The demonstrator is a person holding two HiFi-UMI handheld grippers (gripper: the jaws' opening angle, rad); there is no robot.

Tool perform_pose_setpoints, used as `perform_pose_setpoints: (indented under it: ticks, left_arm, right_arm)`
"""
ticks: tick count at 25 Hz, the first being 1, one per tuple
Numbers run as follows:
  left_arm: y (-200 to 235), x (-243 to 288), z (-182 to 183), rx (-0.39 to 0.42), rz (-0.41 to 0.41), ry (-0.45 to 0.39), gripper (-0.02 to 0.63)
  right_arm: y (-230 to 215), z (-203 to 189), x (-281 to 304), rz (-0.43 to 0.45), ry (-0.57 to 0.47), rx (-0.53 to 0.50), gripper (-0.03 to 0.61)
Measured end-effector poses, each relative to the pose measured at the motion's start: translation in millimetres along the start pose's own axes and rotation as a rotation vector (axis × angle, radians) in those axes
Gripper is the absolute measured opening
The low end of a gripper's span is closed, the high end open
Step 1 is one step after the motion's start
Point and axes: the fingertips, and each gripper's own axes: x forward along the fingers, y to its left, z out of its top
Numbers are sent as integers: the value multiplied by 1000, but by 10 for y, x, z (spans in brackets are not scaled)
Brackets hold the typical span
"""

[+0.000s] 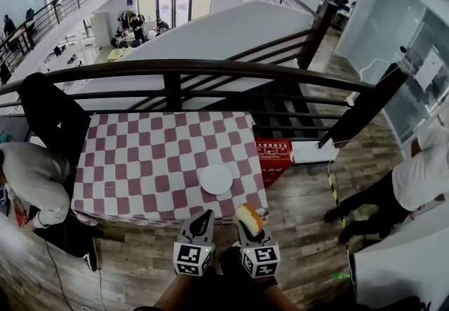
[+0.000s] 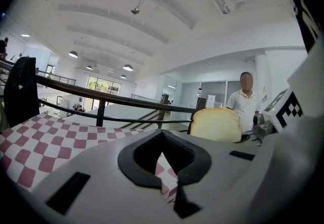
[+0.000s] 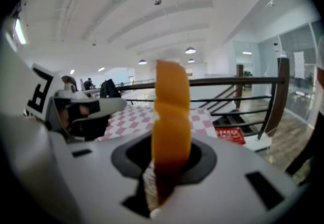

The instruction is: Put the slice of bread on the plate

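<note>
The slice of bread [image 1: 249, 217] stands on edge, crust up, with my right gripper [image 1: 247, 224] shut on it, over the wooden floor just short of the table's near edge. In the right gripper view the bread [image 3: 171, 112] fills the middle between the jaws. A round white plate [image 1: 216, 179] lies on the red-and-white checked tablecloth [image 1: 147, 155], near the front edge and just beyond both grippers. My left gripper [image 1: 204, 220] hangs beside the right one, shut, with nothing in it. From the left gripper view, the bread [image 2: 215, 124] shows to the right.
A dark railing [image 1: 210, 71] runs behind the table, with stairs beyond it. One person [image 1: 35, 183] bends at the table's left end and another [image 1: 414, 176] stands at the right. A red box [image 1: 275, 156] sits on the floor by the table's right corner.
</note>
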Motion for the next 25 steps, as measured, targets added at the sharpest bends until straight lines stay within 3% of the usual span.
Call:
perform_pose_setpoints:
  ticks: [8, 16, 20, 25]
  left_arm:
    - [252, 330, -419, -46, 42, 94, 18]
    - [611, 707, -603, -65, 143, 180, 18]
    - [705, 858, -725, -88, 185, 232, 18]
    - [751, 1021, -858, -107, 214, 291, 18]
  right_arm:
    - [-200, -222, 531, 35, 111, 17, 101]
    - [-326, -415, 1277, 143, 245, 24, 101]
    - [-345, -529, 1693, 222, 335, 33, 103]
    - [-210, -620, 2147, 387, 456, 57, 101]
